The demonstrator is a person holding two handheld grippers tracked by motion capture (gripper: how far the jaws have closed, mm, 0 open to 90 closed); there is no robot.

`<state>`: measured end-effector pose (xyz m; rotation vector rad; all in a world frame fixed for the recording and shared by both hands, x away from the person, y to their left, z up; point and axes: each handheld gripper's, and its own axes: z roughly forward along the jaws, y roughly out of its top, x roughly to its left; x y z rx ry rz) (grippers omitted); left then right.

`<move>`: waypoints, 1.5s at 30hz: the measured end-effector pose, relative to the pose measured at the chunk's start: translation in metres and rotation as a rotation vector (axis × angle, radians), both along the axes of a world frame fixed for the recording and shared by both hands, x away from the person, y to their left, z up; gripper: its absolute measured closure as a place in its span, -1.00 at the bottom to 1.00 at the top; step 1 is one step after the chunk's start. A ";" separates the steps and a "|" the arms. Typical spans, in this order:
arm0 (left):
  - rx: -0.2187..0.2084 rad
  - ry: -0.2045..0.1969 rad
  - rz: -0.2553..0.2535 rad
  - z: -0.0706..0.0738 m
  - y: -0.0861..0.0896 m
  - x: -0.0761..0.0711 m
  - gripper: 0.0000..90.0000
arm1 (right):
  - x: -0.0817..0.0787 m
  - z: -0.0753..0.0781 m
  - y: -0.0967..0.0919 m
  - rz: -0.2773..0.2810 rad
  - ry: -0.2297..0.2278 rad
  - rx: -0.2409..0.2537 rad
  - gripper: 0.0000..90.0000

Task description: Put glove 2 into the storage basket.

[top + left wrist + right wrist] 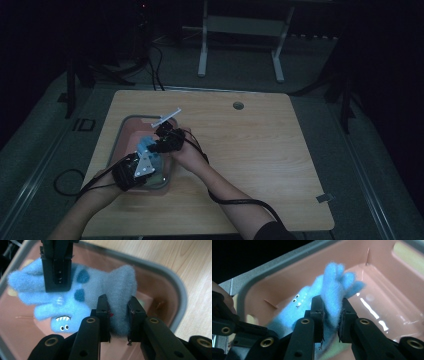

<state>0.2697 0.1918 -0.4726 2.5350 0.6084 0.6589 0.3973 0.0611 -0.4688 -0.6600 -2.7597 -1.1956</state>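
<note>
A blue plush monster [82,302] with small white teeth, dark spots and tiny eyes hangs stretched between both grippers over a pink bin with a grey rim [172,282]. My left gripper [117,302] is shut on a fuzzy grey-blue limb of the toy. My right gripper [331,302] is shut on a paw with stubby toes [339,277]. In the left gripper view, the right gripper [57,277] comes down from the top onto the toy's far side. From above, the left gripper [134,170] is at the bin's [120,130] near end and the right gripper [167,140] at its right side.
The bin sits on the left part of a light wooden table [250,150] with a round cable hole [238,105] near its far edge. Cables trail from both grippers over the near edge. A white frame's legs [202,50] stand on the floor beyond the table.
</note>
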 end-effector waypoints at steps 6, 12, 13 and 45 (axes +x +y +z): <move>0.015 0.046 0.002 -0.013 0.000 0.008 0.69 | 0.004 -0.015 0.007 -0.007 0.005 -0.045 0.72; 0.016 0.091 0.009 -0.023 0.000 0.016 0.66 | 0.007 -0.024 0.010 -0.013 0.014 -0.087 0.54; 0.014 0.089 0.012 -0.023 0.000 0.017 0.65 | 0.008 -0.025 0.009 -0.012 0.013 -0.094 0.44; -0.300 0.007 0.163 0.020 -0.018 0.004 -0.90 | -0.015 0.023 -0.078 0.024 -0.060 0.078 -0.67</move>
